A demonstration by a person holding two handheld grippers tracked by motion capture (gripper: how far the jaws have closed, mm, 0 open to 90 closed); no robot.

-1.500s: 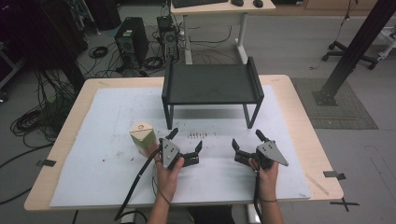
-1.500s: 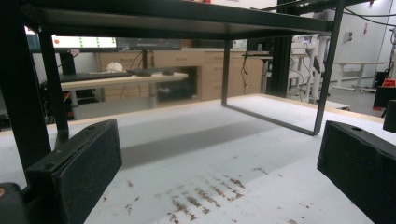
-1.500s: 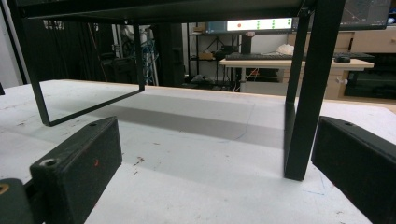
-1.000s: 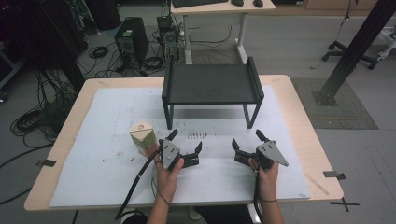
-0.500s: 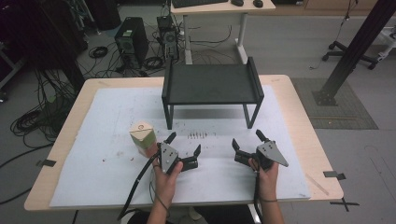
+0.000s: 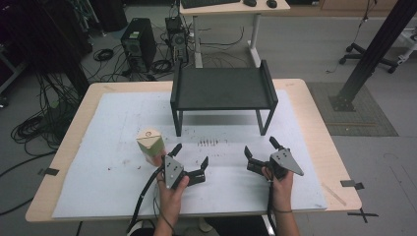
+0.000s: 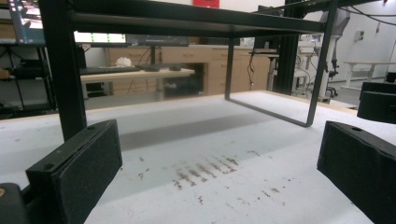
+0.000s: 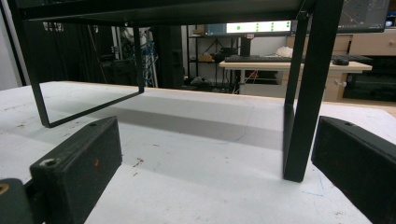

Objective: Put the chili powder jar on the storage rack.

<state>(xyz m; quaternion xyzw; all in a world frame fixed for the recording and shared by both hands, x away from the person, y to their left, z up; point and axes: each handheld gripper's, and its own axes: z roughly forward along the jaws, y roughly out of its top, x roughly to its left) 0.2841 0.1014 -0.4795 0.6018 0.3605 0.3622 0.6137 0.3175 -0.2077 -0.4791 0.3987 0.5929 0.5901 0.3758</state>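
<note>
White sheeting covers the wooden table (image 6: 314, 105), and a black metal stand (image 6: 223, 88) at its far middle serves as the landmark for all positions below. Nearer the person than the stand and off its left front leg, a small carton (image 6: 150, 144) with a tan gabled top and a green face stands upright on the sheet; its long axis is vertical, the top ridge points up, and the green face turns toward the person's side. The left gripper (image 6: 189, 163) rests on the sheet in front of the stand's left half, its left jaw just beside the carton, whether touching cannot be told; its jaws are spread apart with nothing between them. The right gripper (image 6: 259, 151) lies in front of the stand's right front leg, jaws likewise spread and empty. Both grippers aim toward the stand, as the gripper views confirm by looking beneath its shelf. Judged from this layout, the hands sit low and parted in a ready pose, the carton standing free within easy reach of the left gripper, probably the first thing to be grasped.
</note>
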